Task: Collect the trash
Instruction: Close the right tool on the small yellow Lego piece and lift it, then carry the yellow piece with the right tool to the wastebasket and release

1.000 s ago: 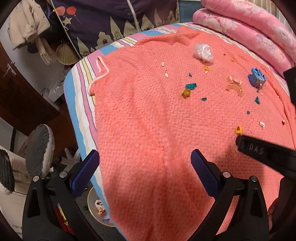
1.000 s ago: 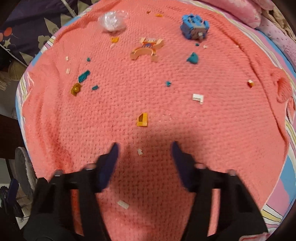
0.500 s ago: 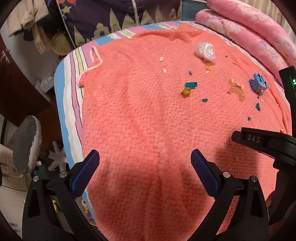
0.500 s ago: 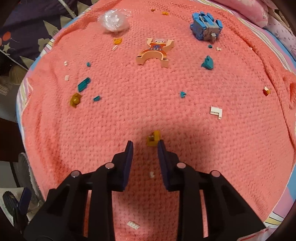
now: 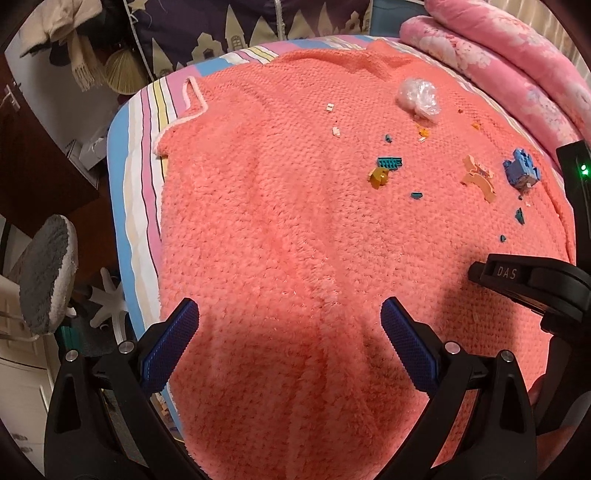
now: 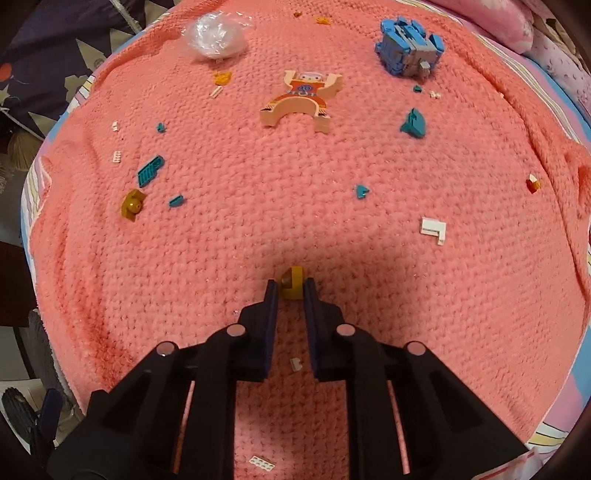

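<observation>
Small toy bits lie scattered over a coral knit blanket (image 6: 369, 258) on a bed. My right gripper (image 6: 290, 290) is shut on a small yellow brick (image 6: 291, 284) at its tips, low over the blanket. Further off lie a crumpled clear plastic wrapper (image 6: 216, 35), a wooden figure piece (image 6: 301, 98), a blue brick toy (image 6: 406, 50), a white L-shaped piece (image 6: 433, 229) and teal bits (image 6: 149, 170). My left gripper (image 5: 290, 341) hangs open over bare blanket near the bed's front edge. The right gripper's black body (image 5: 532, 288) shows at the left view's right side.
A pink floral quilt (image 5: 498, 62) is rolled along the far side of the bed. The striped sheet (image 5: 136, 147) marks the left edge, with the floor, a grey padded stool (image 5: 46, 273) and a dark door (image 5: 33, 147) beyond it.
My right gripper moved forward to the yellow brick and closed from wide open onto it. The left gripper swung slightly left and stayed open.
</observation>
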Available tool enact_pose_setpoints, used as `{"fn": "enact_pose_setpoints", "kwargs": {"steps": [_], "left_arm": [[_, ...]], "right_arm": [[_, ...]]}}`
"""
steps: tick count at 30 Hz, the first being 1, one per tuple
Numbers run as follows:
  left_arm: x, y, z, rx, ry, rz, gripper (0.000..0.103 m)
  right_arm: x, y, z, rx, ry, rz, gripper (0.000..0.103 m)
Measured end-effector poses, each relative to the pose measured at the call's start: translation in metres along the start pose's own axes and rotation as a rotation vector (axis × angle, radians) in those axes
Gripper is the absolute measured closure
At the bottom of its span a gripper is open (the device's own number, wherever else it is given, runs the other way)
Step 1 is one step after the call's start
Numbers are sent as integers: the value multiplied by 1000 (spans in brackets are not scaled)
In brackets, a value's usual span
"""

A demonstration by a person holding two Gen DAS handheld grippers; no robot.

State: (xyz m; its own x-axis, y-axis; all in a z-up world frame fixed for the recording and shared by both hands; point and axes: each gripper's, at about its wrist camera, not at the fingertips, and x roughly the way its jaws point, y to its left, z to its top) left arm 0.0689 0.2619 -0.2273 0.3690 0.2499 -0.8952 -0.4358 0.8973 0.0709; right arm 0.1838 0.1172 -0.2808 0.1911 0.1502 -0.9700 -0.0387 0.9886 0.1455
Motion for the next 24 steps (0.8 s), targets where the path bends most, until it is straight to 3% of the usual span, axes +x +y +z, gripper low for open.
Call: {"fn": "enact_pose_setpoints", "kwargs": {"steps": [9,24], "left_arm": [[-1,1,-1,4,7,11,6],[-37,23,-3,-51,-21,13,6]], "right_arm": [[-5,2,-1,-14,-3,14,89],[-94,37,-16,-169,-145,76,89]]}}
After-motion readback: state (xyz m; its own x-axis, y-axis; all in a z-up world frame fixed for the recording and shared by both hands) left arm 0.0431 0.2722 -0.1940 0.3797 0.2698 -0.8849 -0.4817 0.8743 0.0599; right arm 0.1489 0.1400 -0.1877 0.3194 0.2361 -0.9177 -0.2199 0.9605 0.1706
